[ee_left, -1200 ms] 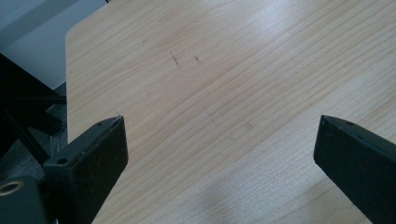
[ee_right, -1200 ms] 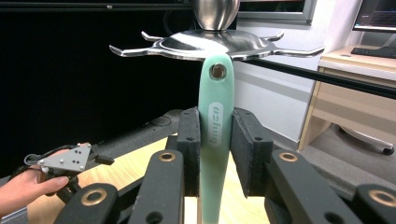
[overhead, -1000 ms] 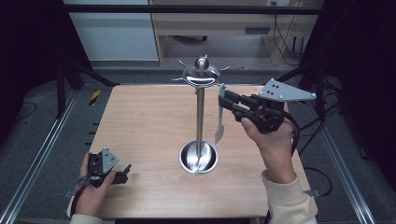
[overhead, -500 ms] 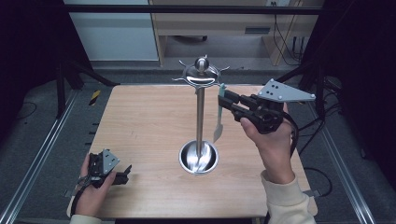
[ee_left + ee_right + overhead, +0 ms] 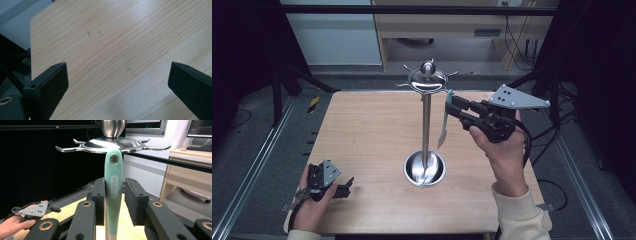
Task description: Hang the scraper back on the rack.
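The mint-green utensil handle (image 5: 113, 192) looks stiff, light and a little slippery, so I judge the flat middle part under its hanging hole to be the best place to grip. It hangs upright just under the hook rim of the steel utensil stand (image 5: 426, 120), between the pads of the right gripper (image 5: 113, 200): the left pad seems to touch it, the right stands a little apart, so whether it is clamped I cannot tell. The left gripper (image 5: 117, 82) rests released and empty over the wooden table (image 5: 362, 130).

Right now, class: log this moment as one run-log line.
right gripper: jaws around hanging green-handled utensil, slight gap one side | left gripper: open, low over table | stand: upright
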### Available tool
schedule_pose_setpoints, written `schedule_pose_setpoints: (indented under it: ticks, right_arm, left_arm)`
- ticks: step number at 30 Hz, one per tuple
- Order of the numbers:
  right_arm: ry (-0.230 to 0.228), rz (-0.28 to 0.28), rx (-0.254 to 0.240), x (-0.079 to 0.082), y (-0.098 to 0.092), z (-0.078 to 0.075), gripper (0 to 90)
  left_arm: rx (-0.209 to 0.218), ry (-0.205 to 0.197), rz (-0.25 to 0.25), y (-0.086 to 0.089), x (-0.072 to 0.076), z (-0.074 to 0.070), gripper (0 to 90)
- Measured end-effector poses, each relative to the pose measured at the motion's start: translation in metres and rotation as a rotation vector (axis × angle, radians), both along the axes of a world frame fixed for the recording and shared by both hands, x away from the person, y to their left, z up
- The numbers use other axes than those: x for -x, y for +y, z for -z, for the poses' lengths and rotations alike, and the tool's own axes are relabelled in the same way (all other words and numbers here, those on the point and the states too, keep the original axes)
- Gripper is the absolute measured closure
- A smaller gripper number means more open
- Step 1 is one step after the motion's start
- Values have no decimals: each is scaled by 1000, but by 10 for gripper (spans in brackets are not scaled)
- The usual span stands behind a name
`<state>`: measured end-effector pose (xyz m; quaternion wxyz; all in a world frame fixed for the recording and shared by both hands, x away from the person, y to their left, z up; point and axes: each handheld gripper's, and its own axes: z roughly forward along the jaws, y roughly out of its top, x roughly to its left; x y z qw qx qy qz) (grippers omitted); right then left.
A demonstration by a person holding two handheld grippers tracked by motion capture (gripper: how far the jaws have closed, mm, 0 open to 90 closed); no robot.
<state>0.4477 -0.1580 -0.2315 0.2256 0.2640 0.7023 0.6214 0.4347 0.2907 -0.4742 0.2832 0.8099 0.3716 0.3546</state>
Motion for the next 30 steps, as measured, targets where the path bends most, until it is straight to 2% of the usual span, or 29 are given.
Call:
schedule_pose_setpoints:
  ticks: [8, 10, 11, 13, 14, 17, 21, 23, 24, 26, 30]
  right_arm:
    - [2, 9, 18, 2, 1, 0, 581]
    - [0, 22, 37, 4, 0, 1, 488]
    - [0, 22, 37, 4, 0, 1, 488]
    - [-6, 37, 40, 6, -4, 2, 403]
    - [-6, 37, 40, 6, -4, 2, 403]
    - [-26, 87, 22, 8, -12, 3, 303]
    - [-24, 151, 13, 13, -23, 3, 224]
    - [-8, 183, 39, 13, -28, 6, 162]
    - [-8, 183, 39, 13, -28, 6, 162]
    - [17, 229, 53, 10, -33, 13, 131]
    - [44, 268, 58, 4, -38, 21, 113]
  left_arm:
    - [-1, -1, 3, 0, 0, -1, 27]
    - [-1, -1, 5, 0, 0, -1, 27]
    - [-1, -1, 5, 0, 0, -1, 27]
    - [-22, -3, 9, -1, 0, -2, 27]
    - [-22, -3, 9, -1, 0, -2, 27]
    - [-20, -4, 15, -1, 0, -3, 27]
    - [-19, -3, 19, -1, 1, -3, 27]
    - [-21, -3, 23, -2, 0, -4, 27]
    - [-21, -3, 23, -2, 0, -4, 27]
    - [-25, -2, 24, -2, 1, -4, 27]
    - [-24, 0, 25, -2, 1, -4, 27]
